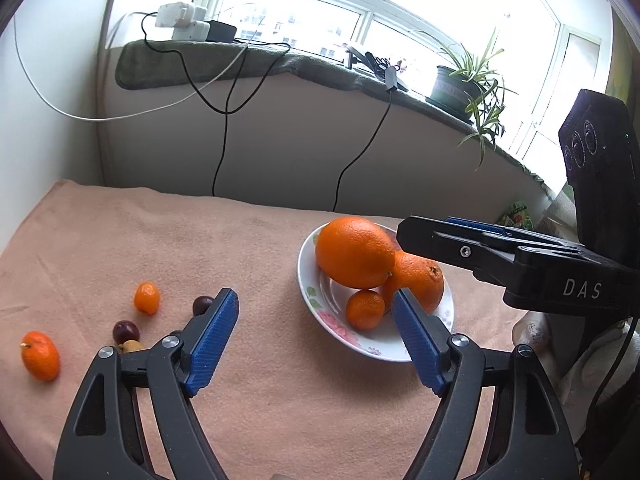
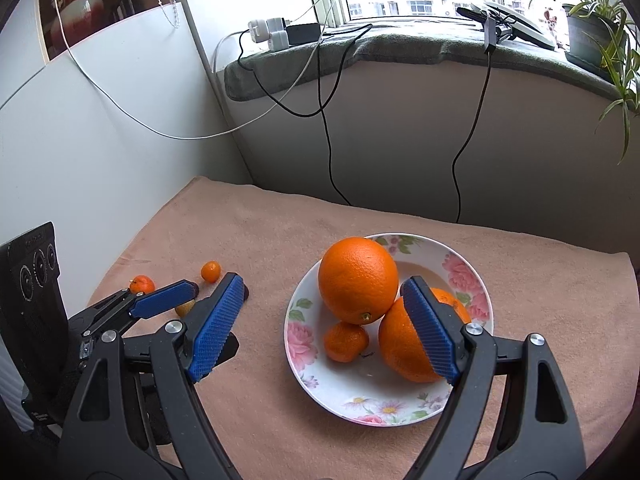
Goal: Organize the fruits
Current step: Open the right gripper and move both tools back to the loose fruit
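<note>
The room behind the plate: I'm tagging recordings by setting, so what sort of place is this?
Probably a home, by a window: a cloth-covered table, a cushioned windowsill with chargers, a potted plant, and a flowered plate of oranges.

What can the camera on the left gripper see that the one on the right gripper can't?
Only the left wrist view shows two dark cherries on the pink cloth and the loose mandarin in full. Only the right wrist view shows the red jar on the shelf and the plate's whole flowered rim. Both show the plate with a big orange, a second orange and a small mandarin, the kumquat, the potted plant, and both grippers open and empty: left gripper, right gripper.
</note>
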Available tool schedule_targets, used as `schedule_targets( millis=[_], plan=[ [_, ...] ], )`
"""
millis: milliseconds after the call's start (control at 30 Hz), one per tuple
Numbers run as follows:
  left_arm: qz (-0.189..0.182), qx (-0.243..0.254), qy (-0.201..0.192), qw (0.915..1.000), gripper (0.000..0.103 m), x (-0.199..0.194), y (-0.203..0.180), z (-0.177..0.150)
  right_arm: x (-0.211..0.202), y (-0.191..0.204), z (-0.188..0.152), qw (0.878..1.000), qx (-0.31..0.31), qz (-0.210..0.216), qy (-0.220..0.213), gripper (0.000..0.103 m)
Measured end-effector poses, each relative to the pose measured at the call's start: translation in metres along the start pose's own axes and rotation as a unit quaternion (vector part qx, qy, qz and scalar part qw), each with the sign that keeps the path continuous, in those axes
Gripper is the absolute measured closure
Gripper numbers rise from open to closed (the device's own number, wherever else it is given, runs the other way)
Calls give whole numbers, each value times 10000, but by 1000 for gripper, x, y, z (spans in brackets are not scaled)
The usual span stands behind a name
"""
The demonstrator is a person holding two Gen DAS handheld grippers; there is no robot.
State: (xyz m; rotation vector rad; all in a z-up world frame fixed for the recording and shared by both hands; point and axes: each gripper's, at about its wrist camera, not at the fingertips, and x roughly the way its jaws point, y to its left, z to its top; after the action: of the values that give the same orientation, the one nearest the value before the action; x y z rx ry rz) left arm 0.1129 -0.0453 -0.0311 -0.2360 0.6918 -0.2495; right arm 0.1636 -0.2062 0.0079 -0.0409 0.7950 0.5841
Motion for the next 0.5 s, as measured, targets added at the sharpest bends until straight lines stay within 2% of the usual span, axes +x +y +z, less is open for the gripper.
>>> schedule_targets(
  millis=[233,500],
  plan=[
    [70,-73,-39,9999,24,-20,8,-9,-13,18,-9,9994,-140,-122,-281,18],
    [379,26,-114,9992,23,-39,15,-18,-17,37,-21,9982,-400,-238,-386,14]
  ],
)
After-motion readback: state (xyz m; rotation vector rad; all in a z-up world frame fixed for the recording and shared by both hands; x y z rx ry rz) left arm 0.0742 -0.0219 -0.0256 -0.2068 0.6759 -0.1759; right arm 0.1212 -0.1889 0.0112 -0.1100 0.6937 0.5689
